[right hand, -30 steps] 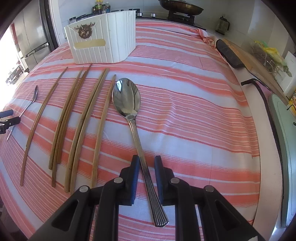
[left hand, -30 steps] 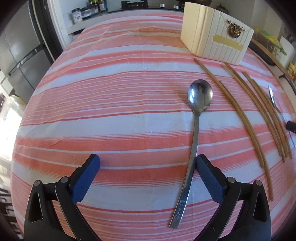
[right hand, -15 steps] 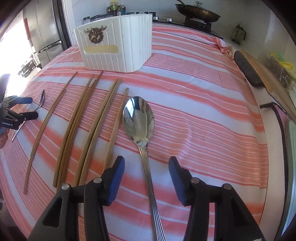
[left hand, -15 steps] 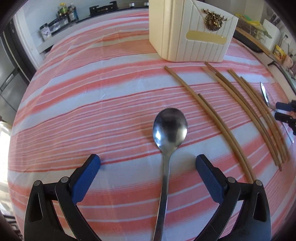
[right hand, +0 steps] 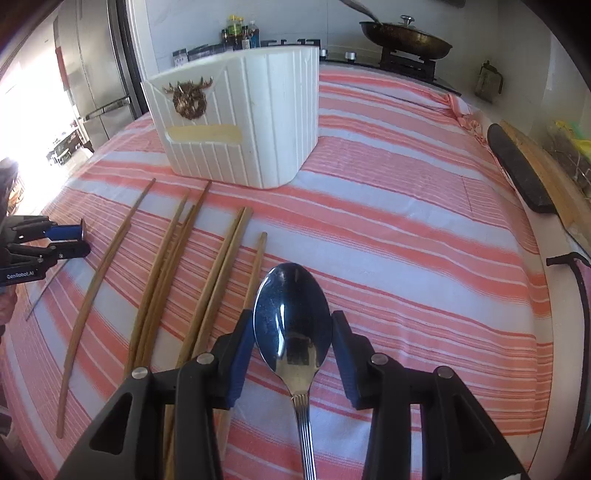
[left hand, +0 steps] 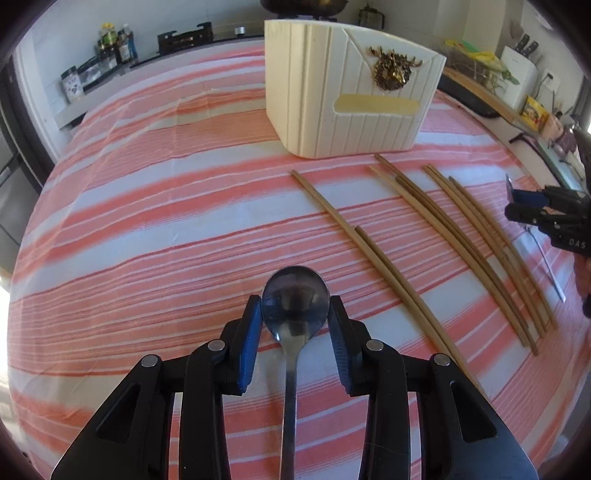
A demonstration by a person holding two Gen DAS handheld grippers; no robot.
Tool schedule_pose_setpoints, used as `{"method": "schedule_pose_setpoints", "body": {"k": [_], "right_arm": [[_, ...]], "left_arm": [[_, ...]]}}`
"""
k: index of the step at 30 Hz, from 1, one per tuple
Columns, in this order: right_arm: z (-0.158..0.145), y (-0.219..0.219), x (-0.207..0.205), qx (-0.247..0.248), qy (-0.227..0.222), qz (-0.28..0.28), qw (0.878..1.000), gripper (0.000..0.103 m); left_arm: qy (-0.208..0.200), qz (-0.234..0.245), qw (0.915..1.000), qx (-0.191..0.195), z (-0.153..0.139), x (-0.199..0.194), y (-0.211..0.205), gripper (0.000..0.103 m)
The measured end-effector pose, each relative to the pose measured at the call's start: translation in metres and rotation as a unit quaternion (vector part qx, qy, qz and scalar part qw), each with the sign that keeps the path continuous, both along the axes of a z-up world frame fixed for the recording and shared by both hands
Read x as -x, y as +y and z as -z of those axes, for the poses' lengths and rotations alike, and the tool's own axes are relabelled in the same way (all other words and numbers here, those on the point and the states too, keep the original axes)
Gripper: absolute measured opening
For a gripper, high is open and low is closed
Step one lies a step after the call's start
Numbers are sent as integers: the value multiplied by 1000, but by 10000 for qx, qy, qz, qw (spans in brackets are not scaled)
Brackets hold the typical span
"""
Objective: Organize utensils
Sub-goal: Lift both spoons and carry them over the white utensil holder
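Step in hand: grasp. Your left gripper (left hand: 295, 314) and right gripper (right hand: 293, 334) are each closing across a spoon's bowl, the plain-handled spoon (left hand: 294, 299) and the ribbed-handled spoon (right hand: 291, 317), both flat on the striped cloth (left hand: 147, 240); pads look at the rims, though firm clamping can't be confirmed. Next, I judge: seat both grips, lift, carry to the white holder (right hand: 240, 122) beyond the chopsticks (right hand: 162, 266).

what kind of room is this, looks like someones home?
Most likely a home kitchen. A pan sits on a stove at the back, a steel fridge stands at the side, and sauce bottles line the counter. Spoons and chopsticks lie on a striped cloth over the table.
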State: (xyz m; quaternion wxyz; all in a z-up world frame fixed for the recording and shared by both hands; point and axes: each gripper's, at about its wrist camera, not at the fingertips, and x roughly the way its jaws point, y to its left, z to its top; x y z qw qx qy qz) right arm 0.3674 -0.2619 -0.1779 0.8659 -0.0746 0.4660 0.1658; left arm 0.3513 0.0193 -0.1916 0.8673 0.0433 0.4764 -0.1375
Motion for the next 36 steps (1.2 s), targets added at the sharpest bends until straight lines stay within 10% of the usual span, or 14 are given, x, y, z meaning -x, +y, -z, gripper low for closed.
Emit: {"method": "schedule_pose_setpoints", "body": {"k": [19,36], "right_arm": [[-125,-22,109,-949,-1585,265,9824,42],[-184,-10,46,-1198,-1728,169,9775,42]], "left_arm": [[-1157,-90,9887,947,-103,75,15,36],[-1396,-77,9806,1374,-172,37,23,36]]}}
